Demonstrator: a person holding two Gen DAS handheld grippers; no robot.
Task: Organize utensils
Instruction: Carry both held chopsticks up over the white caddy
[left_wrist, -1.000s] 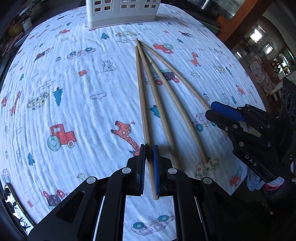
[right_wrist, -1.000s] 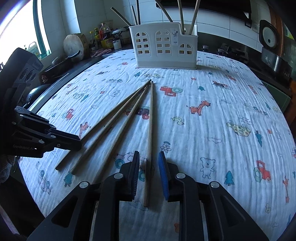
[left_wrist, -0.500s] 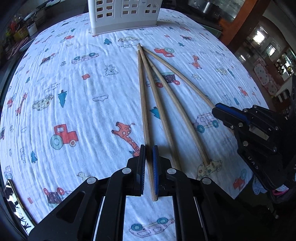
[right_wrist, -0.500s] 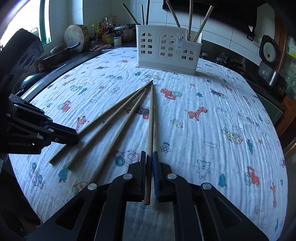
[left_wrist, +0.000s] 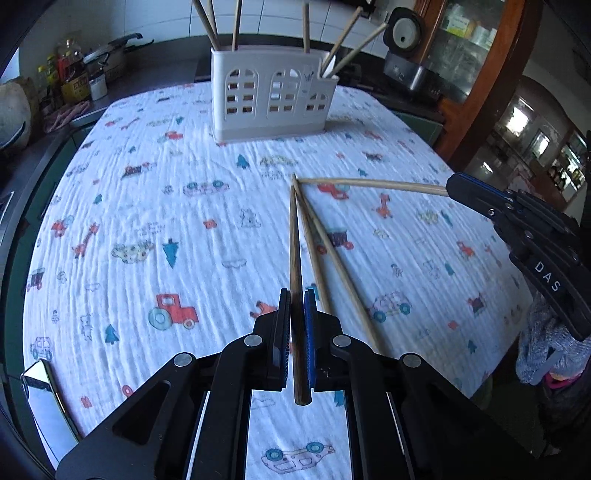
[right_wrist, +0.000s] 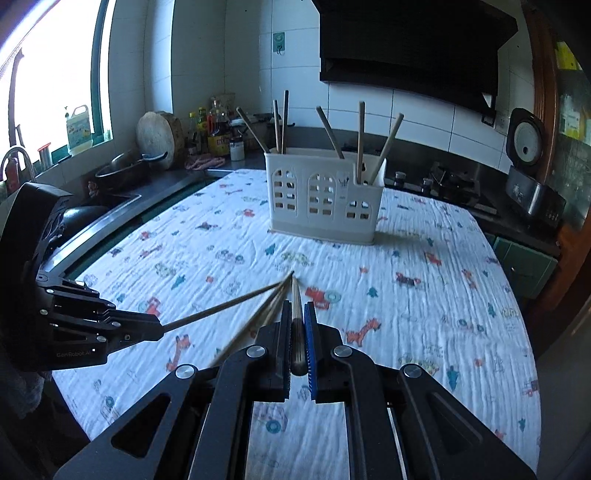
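The right gripper has its fingers clamped on a wooden chopstick whose far tip points toward the white utensil holder on the cloth-covered table; the left gripper grips another chopstick beside two loose ones

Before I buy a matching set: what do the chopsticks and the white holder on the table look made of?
The chopsticks: bamboo or wood, probably; tan, matte, faint lengthwise grain, darker at the thick end. The holder: moulded plastic, most likely; off-white, smooth, slightly glossy, with arched window cut-outs in thin walls. Neither can be told for certain from here.
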